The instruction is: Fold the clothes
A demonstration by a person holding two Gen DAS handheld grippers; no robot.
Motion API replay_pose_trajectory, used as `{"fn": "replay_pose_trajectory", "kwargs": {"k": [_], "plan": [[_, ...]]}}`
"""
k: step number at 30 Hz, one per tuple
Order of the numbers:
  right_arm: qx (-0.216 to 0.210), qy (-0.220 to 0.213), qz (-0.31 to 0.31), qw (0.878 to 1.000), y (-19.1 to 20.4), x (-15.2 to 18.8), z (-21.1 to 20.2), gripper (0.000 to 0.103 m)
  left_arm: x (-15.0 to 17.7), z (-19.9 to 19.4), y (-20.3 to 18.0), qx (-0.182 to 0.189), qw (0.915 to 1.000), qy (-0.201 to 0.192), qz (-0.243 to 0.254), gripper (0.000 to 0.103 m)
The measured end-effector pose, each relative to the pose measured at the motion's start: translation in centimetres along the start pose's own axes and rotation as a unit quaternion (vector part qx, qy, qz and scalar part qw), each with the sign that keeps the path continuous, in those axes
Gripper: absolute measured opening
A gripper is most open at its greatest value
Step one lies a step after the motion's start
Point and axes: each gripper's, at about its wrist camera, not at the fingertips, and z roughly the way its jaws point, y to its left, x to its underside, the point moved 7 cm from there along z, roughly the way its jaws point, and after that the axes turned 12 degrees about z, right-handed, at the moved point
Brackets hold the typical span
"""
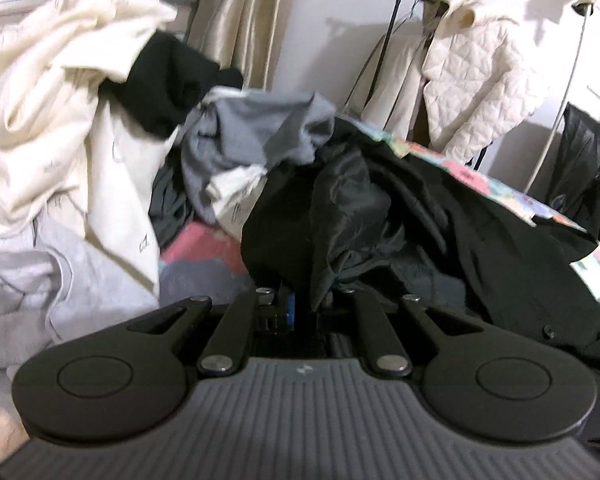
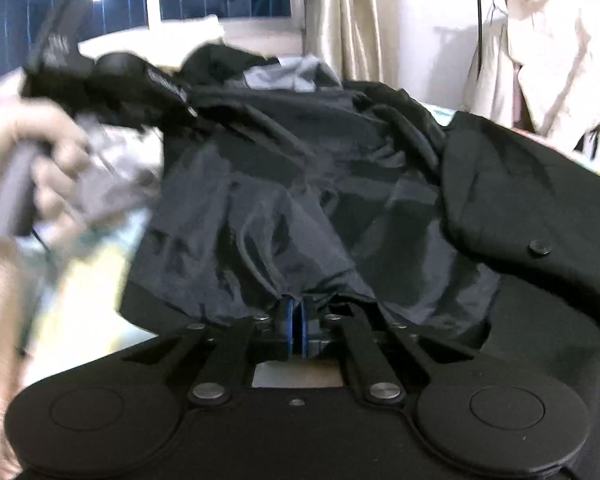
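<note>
The black coat (image 2: 532, 200) is matt, woolly cloth with a smooth plastic button (image 2: 539, 247); its lining (image 2: 300, 216), just left of that button, is thin cloth with a slight sheen. Behind the coat, the curtain (image 2: 340, 20) looks satiny and glossy.

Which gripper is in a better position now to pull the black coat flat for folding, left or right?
Probably the right gripper: its pads pinch the lining of the black coat, which spreads out before it. The left gripper holds bunched dark fabric beside the heap of clothes.
</note>
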Motion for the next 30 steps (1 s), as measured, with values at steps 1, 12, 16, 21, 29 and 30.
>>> {"fn": "replay_pose_trajectory", "kwargs": {"k": [1, 12, 16, 21, 29, 30], "plan": [[-0.014, 0.005, 0.011, 1.0, 0.4, 0.2, -0.5, 0.005, -0.2, -0.3, 0.0, 0.004, 1.0, -0.006, -0.003, 0.008], [0.096, -0.006, -0.091, 0.991, 0.3, 1.3, -1.2, 0.045, -0.1, -0.8, -0.7, -0.006, 1.0, 0.003, -0.002, 0.008], [0.071, -0.003, -0.026, 0.997, -0.8, 1.2, -1.7, 0.046, -0.2, -0.8, -0.3, 0.0, 0.9999, 0.0, -0.014, 0.008], [0.063, -0.006, -0.049, 0.997, -0.3, 0.9, -2.1, 0.059, -0.3, -0.8, -0.1, 0.007, 0.9997, 0.0, -0.023, 0.008], [0.078, -0.016, -0.178, 0.981, 3.5, 2.4, -1.5, 0.08, -1.1, -1.3, -0.2, 0.031, 0.9989, -0.013, -0.032, 0.008], [0.079, -0.022, -0.191, 0.978, 3.9, 2.4, -1.6, 0.08, -1.2, -1.4, -0.2, 0.033, 0.9988, -0.014, -0.034, 0.008]]}}
